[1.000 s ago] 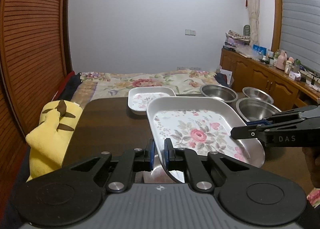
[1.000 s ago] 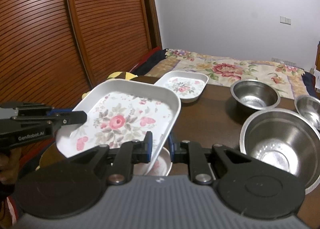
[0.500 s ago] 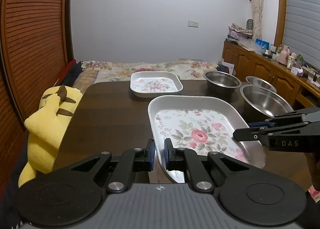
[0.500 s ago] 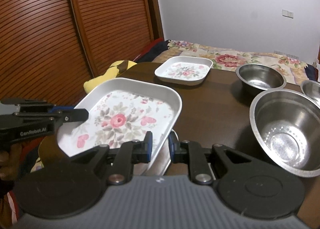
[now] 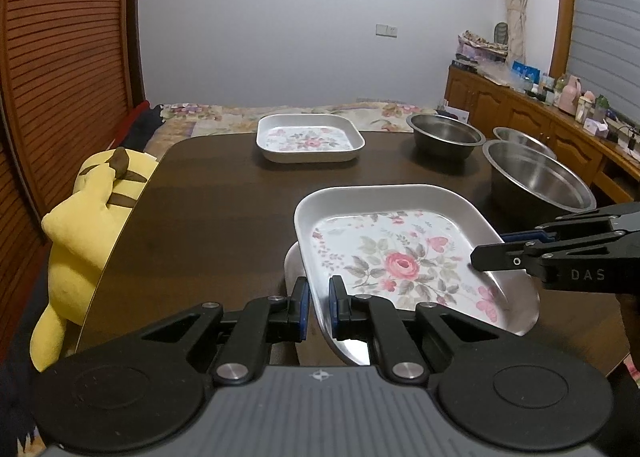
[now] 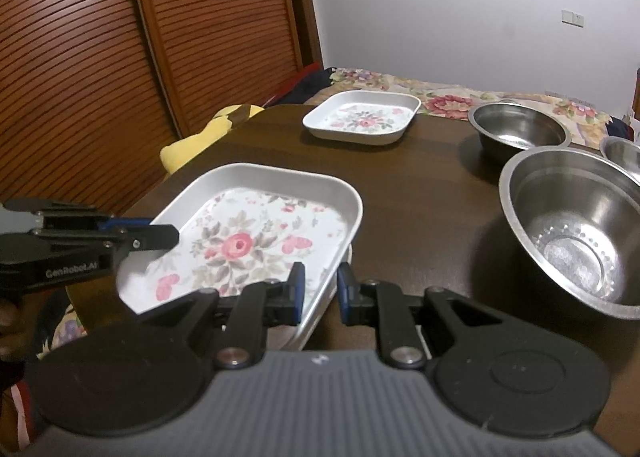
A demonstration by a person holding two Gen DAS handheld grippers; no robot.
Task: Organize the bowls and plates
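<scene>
Both claws, left [image 5: 318, 303] and right [image 6: 320, 289], pinch the flowery tray [image 5: 400, 257]. If one slips, it could bang the bowl [image 5: 536, 181] at 2 o'clock.

Both grippers have carried the large rectangular white tray with the rose print [image 5: 400, 257] downward: a second ago it hung tilted, its far edge raised well above the dark wooden table [image 5: 224, 197], and now it lies nearly level and low over the tabletop. Beneath the tray, just ahead of the left gripper [image 5: 318, 303], the rim of a white dish [image 5: 291, 269] has come into clearer sight.
</scene>
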